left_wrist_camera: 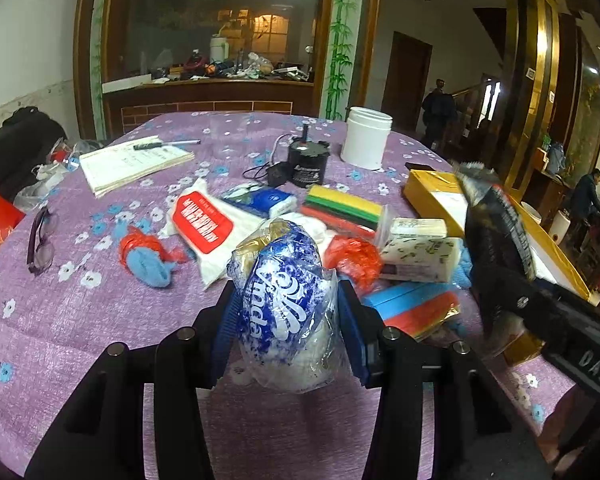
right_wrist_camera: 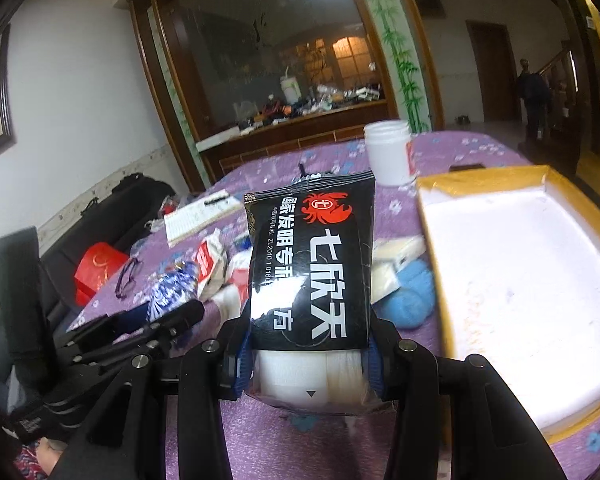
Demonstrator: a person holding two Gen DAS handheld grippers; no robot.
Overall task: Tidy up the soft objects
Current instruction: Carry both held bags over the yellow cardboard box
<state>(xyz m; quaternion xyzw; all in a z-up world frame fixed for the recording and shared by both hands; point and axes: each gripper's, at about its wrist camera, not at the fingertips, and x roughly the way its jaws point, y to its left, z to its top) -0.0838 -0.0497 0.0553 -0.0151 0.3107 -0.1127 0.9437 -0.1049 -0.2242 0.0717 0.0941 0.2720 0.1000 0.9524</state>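
Gripping tissue pack (left_wrist_camera: 286, 300) and black packet (right_wrist_camera: 310, 264)

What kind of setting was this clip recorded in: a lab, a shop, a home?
Most likely a lived-in home, perhaps a dining or common room. A round table under a purple flowered tablecloth holds household clutter, a wood-framed glass cabinet stands behind it, and bamboo is painted on the wall panel.

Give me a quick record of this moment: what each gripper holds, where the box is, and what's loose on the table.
left gripper: shut on blue tissue pack
right gripper: shut on black packet
gold box: open, white inside, right of black packet
tablecloth: purple, floral
loose: sponges, glasses, white jar
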